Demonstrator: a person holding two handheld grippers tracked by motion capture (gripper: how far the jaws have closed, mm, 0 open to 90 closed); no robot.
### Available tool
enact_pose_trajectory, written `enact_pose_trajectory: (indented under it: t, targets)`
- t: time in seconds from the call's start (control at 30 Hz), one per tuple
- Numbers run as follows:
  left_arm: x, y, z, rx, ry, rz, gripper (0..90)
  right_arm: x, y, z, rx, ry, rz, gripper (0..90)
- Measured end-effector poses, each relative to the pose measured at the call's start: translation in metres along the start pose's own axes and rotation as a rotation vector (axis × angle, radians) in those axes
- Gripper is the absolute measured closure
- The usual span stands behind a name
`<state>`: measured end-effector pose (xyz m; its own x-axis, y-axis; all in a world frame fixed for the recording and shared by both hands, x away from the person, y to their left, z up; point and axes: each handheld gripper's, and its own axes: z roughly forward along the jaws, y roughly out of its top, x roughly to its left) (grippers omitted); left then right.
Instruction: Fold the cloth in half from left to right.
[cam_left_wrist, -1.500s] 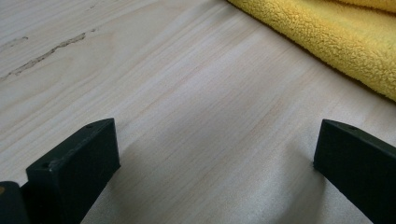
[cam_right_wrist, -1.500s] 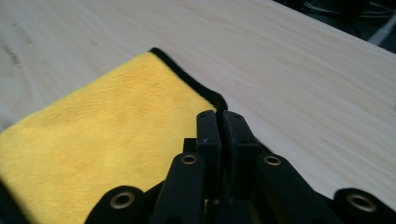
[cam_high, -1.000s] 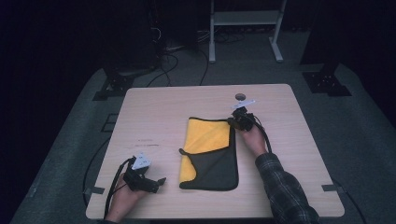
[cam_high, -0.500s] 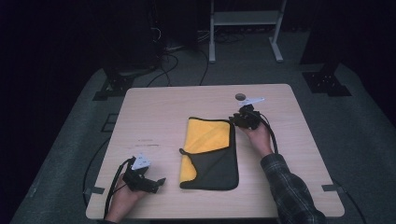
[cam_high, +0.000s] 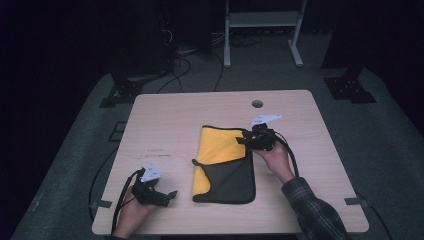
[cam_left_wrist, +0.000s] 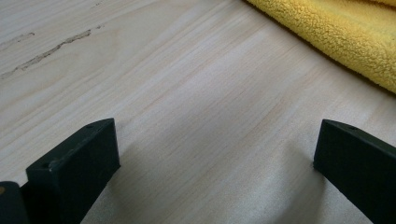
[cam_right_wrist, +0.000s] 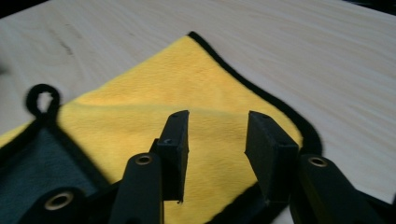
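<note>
Folded cloth (cam_high: 225, 165) flat, long axis running near-to-far, hanging loop (cam_high: 194, 162) pointing left.

Around us the table (cam_high: 165, 125) leaves broad bare wood: the whole upper left of the high view, the strip along the far edge beside the small hole (cam_high: 257, 104), and the right side. The folded yellow and black cloth (cam_high: 225, 165) takes the middle and is our one low obstacle. Our left gripper (cam_high: 167, 196) sits at the lower left with its jaws wide over bare wood, just beside the cloth's edge. Our right gripper (cam_high: 244, 141) hangs over the cloth's upper right corner, jaws just opening, nothing between them
</note>
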<state>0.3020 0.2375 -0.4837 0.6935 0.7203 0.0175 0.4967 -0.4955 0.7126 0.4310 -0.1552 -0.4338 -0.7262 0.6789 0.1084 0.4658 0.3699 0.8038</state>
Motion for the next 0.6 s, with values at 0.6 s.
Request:
enact_pose_trajectory:
  t: [0.6]
  targets:
    - [0.000, 0.000, 0.000, 0.000, 0.000, 0.001, 0.0, 0.081, 0.014, 0.040, 0.028, 0.232, -0.096, 44.8]
